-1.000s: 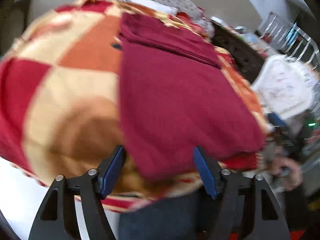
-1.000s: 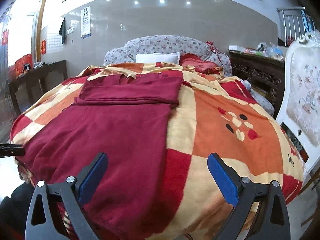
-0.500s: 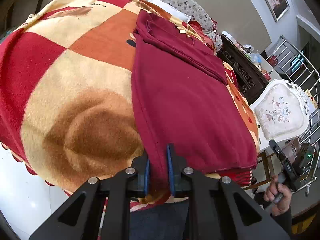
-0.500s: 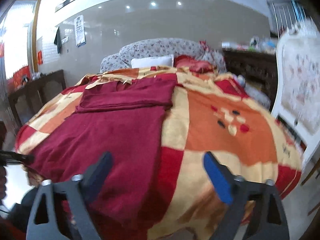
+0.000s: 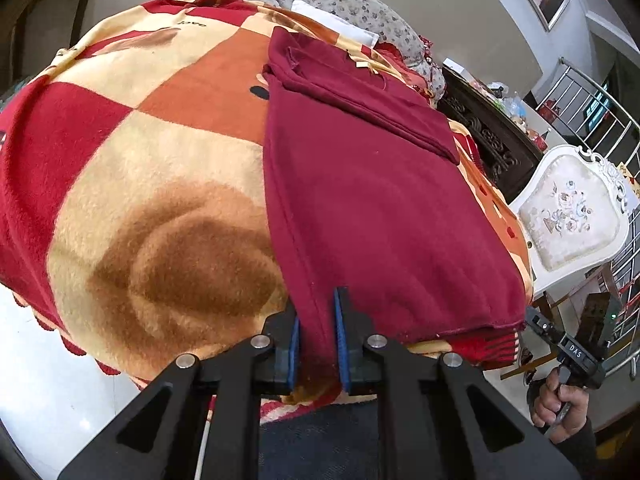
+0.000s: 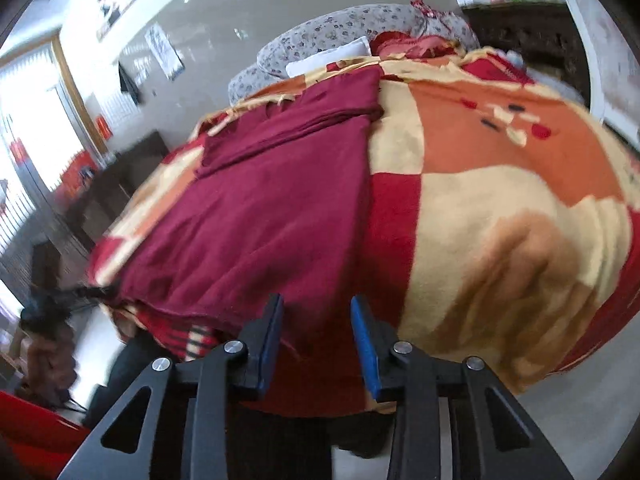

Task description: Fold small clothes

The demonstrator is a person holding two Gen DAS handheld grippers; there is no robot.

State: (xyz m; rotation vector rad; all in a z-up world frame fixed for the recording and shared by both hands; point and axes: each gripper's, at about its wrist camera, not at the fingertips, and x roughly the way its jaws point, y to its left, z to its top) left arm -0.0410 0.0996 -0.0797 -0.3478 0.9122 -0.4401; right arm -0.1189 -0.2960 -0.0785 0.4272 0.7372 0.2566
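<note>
The garment (image 5: 372, 208) lies flat on the blanket (image 5: 132, 184), straight ahead of both pairs of fingers. Its far part is already folded into a narrow band across the top; the long body is still spread out, so I judge the main folds remain to do.

The left gripper (image 5: 316, 340) is closed on the near hem at the left corner, cloth pinched between its blue pads. The right gripper (image 6: 316, 344) is closing; the right corner of the hem lies between its fingers, but the pads do not press it yet.

The garment is dark red, soft, with a stitched edge. The blanket is fluffy, in red, orange and cream squares
</note>
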